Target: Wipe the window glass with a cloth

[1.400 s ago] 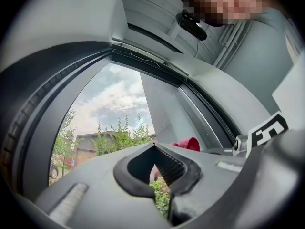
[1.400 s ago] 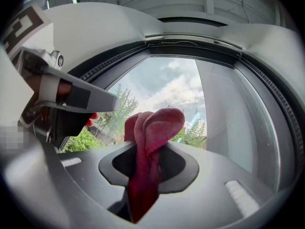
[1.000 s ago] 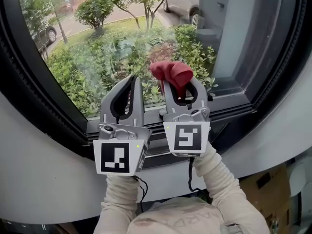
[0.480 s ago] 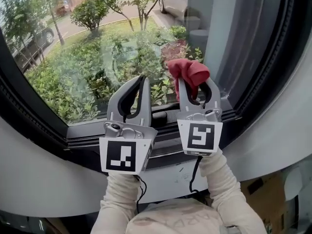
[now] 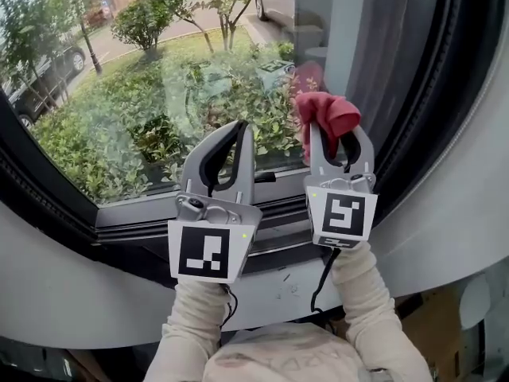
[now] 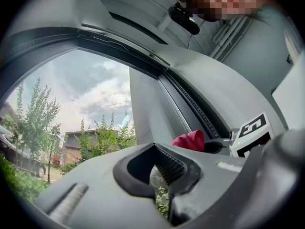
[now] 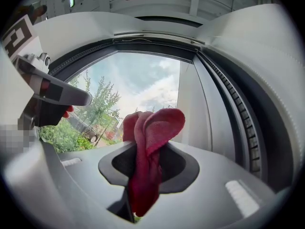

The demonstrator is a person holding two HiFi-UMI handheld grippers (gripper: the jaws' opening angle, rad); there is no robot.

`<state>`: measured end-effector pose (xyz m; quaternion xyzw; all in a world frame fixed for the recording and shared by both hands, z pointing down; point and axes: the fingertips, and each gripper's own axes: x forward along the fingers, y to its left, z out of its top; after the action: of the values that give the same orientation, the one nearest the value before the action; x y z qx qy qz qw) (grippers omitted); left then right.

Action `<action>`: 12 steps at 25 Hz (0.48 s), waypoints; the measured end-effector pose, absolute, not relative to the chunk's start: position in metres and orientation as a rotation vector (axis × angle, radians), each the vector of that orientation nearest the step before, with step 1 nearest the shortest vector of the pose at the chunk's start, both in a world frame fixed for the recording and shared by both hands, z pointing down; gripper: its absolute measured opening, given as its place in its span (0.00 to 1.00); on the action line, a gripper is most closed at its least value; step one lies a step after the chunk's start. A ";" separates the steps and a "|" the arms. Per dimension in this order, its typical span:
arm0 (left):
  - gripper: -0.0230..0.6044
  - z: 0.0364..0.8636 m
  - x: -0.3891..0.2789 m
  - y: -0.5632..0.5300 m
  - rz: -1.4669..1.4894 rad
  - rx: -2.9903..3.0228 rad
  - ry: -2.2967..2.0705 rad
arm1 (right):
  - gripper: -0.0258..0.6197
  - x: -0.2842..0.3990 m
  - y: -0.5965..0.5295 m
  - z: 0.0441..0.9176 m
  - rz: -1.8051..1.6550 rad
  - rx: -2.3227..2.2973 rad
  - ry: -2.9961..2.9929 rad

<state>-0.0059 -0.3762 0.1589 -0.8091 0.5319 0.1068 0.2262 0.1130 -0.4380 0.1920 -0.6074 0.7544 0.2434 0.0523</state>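
Observation:
A red cloth (image 5: pixel 324 114) is pinched in my right gripper (image 5: pixel 338 134), which is shut on it; the cloth (image 7: pixel 150 142) bulges out past the jaw tips, close to the window glass (image 5: pixel 143 86) near its right edge. My left gripper (image 5: pixel 235 134) stands to the left of it, shut, with nothing between its jaws, also pointing at the glass. In the left gripper view the cloth (image 6: pixel 189 140) shows to the right, beside the marker cube of the right gripper. The window glass (image 7: pixel 138 87) fills the middle of the right gripper view.
A dark window frame (image 5: pixel 262 213) runs below both grippers, with a grey curved wall (image 5: pixel 79 285) under it. A grey pillar (image 5: pixel 374 62) and dark seal border the glass at the right. Shrubs, trees and parked cars lie outside.
Both grippers have moved to the right and slightly up along the window. The cloth has gone with the right gripper toward the glass's right edge.

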 end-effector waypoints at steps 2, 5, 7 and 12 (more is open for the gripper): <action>0.04 0.160 -0.006 -0.373 0.288 -2.231 1.469 | 0.24 0.114 -0.438 0.192 0.707 -1.832 2.303; 0.04 0.162 -0.010 -0.367 0.282 -2.233 1.478 | 0.23 0.115 -0.438 0.192 0.638 -1.816 2.319; 0.04 0.164 -0.015 -0.363 0.281 -2.234 1.484 | 0.23 0.109 -0.435 0.191 0.626 -1.806 2.338; 0.04 0.162 -0.025 -0.347 0.283 -2.230 1.482 | 0.23 0.067 -0.406 0.182 0.641 -1.623 2.435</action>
<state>-0.0247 -0.3473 0.1624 -0.8074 0.5366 0.1024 0.2227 0.0666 -0.4059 0.1817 -0.5404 0.8107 0.2133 0.0726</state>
